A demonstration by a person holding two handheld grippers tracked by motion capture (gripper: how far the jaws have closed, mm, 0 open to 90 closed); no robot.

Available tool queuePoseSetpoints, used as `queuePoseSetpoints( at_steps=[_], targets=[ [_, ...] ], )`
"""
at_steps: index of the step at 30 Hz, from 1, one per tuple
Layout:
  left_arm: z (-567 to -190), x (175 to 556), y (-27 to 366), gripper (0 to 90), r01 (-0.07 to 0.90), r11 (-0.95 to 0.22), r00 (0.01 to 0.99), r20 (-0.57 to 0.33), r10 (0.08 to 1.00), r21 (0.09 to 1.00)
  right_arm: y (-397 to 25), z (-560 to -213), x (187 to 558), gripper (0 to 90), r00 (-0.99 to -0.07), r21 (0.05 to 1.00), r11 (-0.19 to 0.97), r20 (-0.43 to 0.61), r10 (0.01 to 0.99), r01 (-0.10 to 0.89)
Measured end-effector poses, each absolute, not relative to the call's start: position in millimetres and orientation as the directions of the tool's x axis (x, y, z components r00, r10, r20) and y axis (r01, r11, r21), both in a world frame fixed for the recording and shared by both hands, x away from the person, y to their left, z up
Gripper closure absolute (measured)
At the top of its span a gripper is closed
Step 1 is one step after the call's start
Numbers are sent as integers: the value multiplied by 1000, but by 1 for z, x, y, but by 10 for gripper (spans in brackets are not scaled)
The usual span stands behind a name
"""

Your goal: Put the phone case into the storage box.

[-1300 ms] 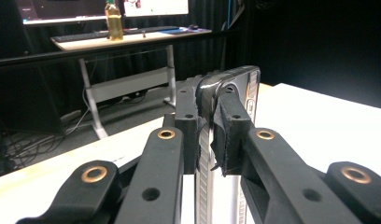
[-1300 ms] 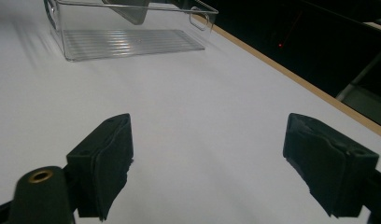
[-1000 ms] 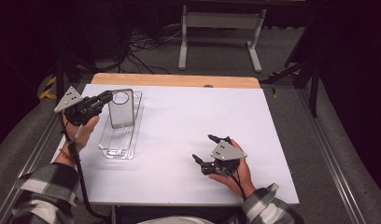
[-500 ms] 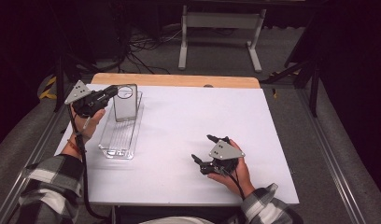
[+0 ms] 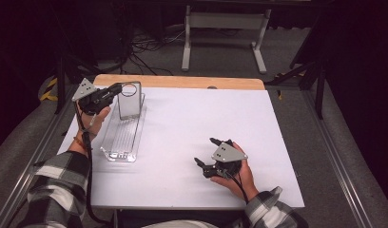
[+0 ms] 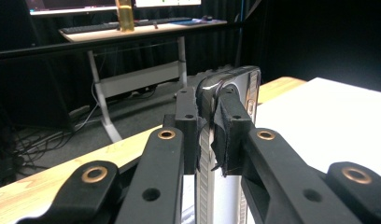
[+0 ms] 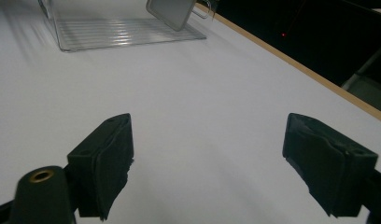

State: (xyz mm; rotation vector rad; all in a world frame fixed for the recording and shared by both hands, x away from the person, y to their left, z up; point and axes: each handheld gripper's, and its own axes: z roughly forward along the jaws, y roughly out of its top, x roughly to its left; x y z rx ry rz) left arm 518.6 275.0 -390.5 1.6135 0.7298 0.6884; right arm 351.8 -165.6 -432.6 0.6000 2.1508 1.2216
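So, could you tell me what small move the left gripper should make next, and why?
Probably lower it: the left gripper is shut on the phone-like slab, held upright at the far end of the clear tray, apparently to be set down there. The right gripper rests open.

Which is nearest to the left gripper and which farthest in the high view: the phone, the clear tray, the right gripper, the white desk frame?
1. Phone: clamped upright in the left gripper, at the table's far left.
2. Clear tray: directly below the phone.
3 and 4. White desk frame, on the floor beyond the table, and right gripper, near right: too close to call.
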Motion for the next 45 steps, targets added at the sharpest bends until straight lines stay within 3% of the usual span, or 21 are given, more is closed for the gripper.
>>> queuePoseSetpoints(
  at_steps=[19, 30, 45],
  targets=[
    [-408, 541, 281, 805, 57, -25, 623, -17, 782, 998, -163, -435, 353, 172, -738, 861, 498, -267, 620, 106],
    [-418, 546, 290, 696, 113, -38, 595, -38, 803, 993, -160, -436, 352, 172, -749, 852, 514, -276, 602, 99],
    [-426, 551, 295, 681, 194, -114, 558, -14, 830, 974, -159, -435, 350, 173, -757, 847, 523, -283, 589, 90]
  ],
)
